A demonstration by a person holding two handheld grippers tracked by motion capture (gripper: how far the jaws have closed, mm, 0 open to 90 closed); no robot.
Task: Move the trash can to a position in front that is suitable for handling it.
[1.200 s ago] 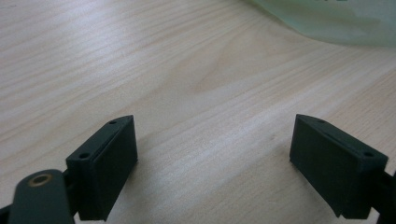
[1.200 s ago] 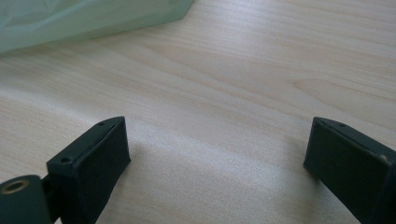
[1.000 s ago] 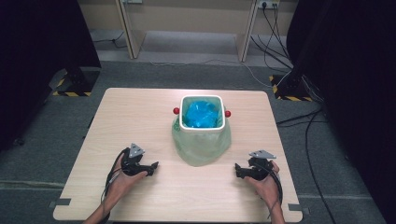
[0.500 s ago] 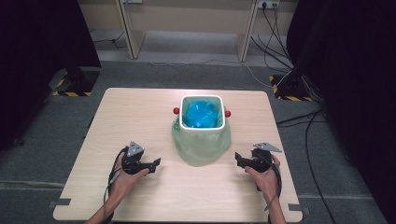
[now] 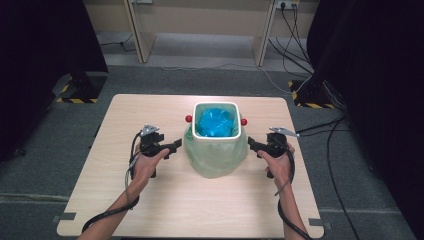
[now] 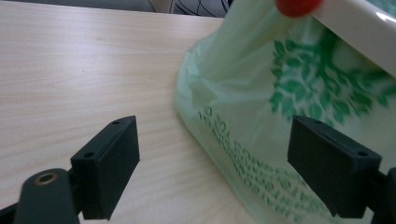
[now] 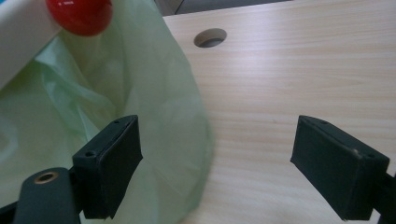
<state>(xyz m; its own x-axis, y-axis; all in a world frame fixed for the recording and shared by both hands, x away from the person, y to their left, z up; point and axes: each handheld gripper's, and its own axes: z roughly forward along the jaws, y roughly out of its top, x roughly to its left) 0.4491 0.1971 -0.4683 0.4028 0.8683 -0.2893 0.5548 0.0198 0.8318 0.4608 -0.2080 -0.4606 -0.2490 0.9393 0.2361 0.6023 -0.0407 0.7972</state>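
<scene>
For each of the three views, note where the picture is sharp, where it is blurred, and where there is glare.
High view: even light, soft overall, dark curtains at both sides. Left gripper view: the green bag's leaf print is smeared and the red knob blurred, while the jaws look crisp. Right gripper view: the table grain is sharp, with a small glare spot on the red knob.

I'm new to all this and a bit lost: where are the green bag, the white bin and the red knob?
green bag [image 5: 215,157]: high view, on its front bulge.
white bin [image 5: 216,104]: high view, on its far rim.
red knob [image 7: 80,16]: right gripper view, on its rounded face.
</scene>
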